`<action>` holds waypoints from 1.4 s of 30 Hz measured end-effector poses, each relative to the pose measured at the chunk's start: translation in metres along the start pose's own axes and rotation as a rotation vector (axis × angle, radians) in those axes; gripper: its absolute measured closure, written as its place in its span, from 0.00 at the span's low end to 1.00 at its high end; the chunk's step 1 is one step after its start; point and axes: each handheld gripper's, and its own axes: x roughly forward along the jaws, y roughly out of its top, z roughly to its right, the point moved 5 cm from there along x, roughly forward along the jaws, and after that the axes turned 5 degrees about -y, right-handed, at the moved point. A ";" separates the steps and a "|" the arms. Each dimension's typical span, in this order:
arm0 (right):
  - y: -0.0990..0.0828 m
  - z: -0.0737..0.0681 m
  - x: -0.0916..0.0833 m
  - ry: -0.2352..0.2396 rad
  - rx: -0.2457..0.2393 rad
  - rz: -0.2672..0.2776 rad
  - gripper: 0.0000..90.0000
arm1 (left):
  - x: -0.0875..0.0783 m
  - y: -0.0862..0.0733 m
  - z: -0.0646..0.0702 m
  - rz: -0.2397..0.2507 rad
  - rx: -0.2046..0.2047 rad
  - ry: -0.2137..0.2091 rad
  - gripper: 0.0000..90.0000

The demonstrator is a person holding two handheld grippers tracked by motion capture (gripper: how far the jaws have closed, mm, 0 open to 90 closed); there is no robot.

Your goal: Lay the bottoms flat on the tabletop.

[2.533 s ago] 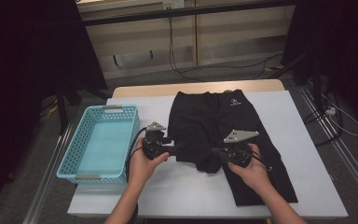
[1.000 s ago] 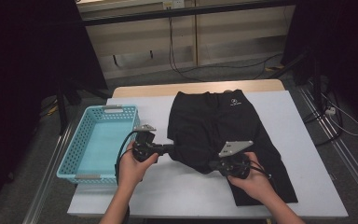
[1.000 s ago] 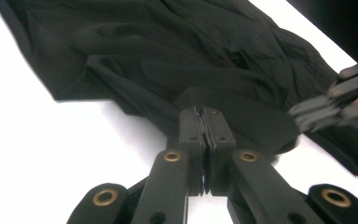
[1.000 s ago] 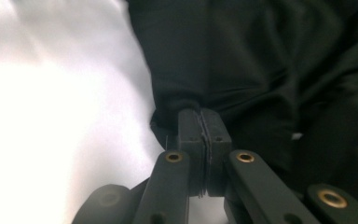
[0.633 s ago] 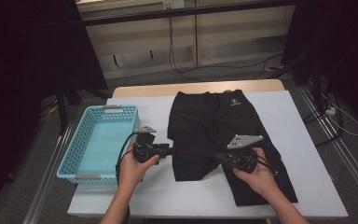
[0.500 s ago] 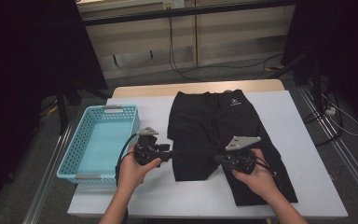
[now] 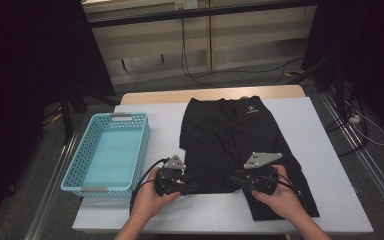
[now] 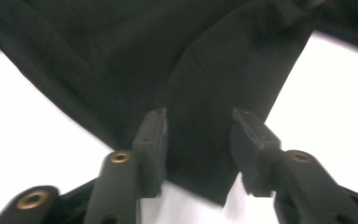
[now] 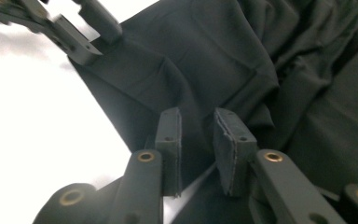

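- Since the earlier high view, the folded leg of the black trousers [image 7: 230, 145] has gone from lifted to lying flat across the garment, and the left gripper [image 7: 192, 188] has come in from the table's bare left part to the fold's near-left corner.
- High view: the trousers lie on the white table [image 7: 320, 140], right of the blue basket [image 7: 110, 150]; the right gripper [image 7: 232, 178] sits at the fold's near edge (both hands low, near the table's front).
- Left gripper view: the jaws, which have just been closing, stand apart with the cloth's corner [image 8: 200, 154] between them, pads not pressing.
- Right gripper view: the jaws, just opened, straddle a fabric edge [image 9: 200, 135] without gripping; the left gripper [image 9: 88, 35] shows at top left, on the cloth's corner.
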 end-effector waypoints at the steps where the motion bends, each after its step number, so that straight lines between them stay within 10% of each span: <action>1: -0.002 0.001 -0.003 -0.004 -0.001 0.006 0.76 | -0.001 0.000 0.000 -0.012 -0.010 0.000 0.75; 6: -0.008 -0.005 0.000 0.010 -0.015 -0.005 0.69 | -0.002 -0.002 0.002 -0.037 -0.069 -0.032 1.00; 18: -0.007 -0.024 0.030 0.031 -0.113 -0.063 0.77 | -0.042 0.001 -0.013 0.086 -0.192 -0.077 1.00; 21: -0.006 -0.024 0.028 0.045 -0.126 -0.071 0.98 | -0.047 0.003 -0.013 0.101 -0.198 -0.090 1.00; 30: 0.000 -0.038 -0.005 0.191 -0.119 -0.011 0.94 | -0.069 0.009 -0.002 0.163 -0.172 -0.135 0.99; 35: 0.006 -0.035 0.000 0.134 -0.098 0.023 0.63 | -0.061 0.008 -0.011 0.180 -0.158 -0.043 0.61; 42: 0.008 -0.060 0.031 0.176 -0.159 -0.025 0.60 | -0.052 0.010 -0.029 0.210 -0.204 0.029 0.31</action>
